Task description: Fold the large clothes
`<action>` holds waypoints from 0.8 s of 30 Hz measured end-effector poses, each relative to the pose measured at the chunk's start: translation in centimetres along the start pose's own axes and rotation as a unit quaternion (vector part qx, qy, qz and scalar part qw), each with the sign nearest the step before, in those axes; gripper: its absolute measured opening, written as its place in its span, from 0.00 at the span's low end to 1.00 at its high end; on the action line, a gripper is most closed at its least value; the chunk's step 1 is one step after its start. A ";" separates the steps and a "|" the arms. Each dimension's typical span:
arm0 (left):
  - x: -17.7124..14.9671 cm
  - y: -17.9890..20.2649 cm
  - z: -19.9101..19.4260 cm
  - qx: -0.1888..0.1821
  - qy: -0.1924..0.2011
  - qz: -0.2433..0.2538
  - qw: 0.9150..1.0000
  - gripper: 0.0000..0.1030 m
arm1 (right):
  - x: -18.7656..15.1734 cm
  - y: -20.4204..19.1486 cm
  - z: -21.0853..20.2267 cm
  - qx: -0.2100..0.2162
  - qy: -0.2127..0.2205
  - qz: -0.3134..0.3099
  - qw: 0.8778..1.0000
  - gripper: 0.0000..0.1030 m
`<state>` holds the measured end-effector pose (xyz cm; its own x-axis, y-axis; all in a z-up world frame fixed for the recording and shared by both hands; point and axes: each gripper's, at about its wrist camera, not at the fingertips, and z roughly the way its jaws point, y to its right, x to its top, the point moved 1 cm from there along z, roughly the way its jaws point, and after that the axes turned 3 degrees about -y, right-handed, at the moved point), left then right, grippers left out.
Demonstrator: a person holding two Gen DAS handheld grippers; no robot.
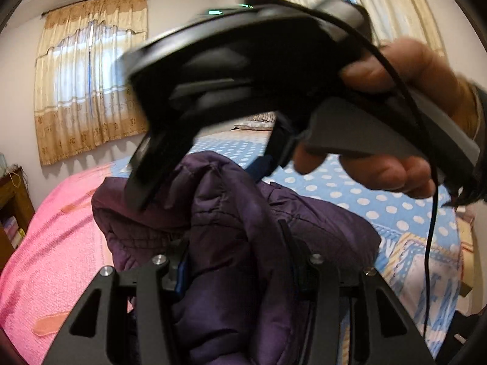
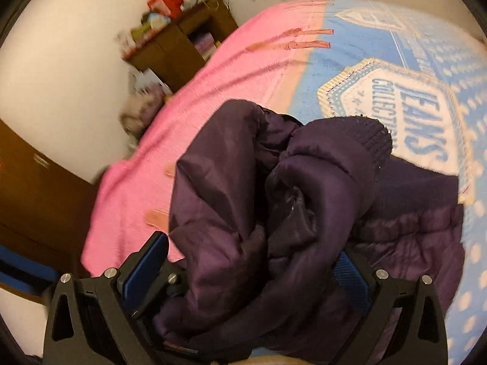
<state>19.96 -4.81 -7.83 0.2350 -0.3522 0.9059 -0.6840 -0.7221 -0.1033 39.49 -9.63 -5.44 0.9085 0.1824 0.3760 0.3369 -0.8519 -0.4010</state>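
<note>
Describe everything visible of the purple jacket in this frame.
The purple jacket is a dark, quilted, puffy garment with shiny shell fabric and a ribbed knit cuff. It is bunched and crumpled, not yet folded, lifted over a bed with pink and blue polka-dot covers. Fabric fills the space between the fingers of the left hand-held gripper and the right hand-held gripper; both appear to clamp it.

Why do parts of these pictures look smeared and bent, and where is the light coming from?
Left wrist view: the other gripper, held in a hand, is motion-blurred; daylight glows through the curtained window. Right wrist view: the shelf and blue bedsheet smear, while the purple jacket stays fairly sharp. Both fisheye lenses curve the edges.
</note>
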 end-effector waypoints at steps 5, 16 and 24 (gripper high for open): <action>0.2 0.8 -0.5 0.037 -0.004 0.017 0.999 0.54 | -0.2 1.1 -0.3 -0.028 0.012 -0.023 0.999 0.35; 4.9 -3.0 -7.6 0.075 0.075 -0.067 0.992 1.00 | -8.0 10.8 -8.0 0.008 0.116 0.036 0.993 0.27; 7.2 0.5 3.0 0.032 -0.045 -0.008 0.998 1.00 | -12.4 16.5 -9.5 0.029 0.138 0.076 0.987 0.27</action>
<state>23.35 -9.47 -2.57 0.3088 -0.3894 0.8678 -0.6341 -0.7643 -0.1174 31.48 -30.66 -8.75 0.8499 -0.0931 0.5187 0.2236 -0.8276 -0.5149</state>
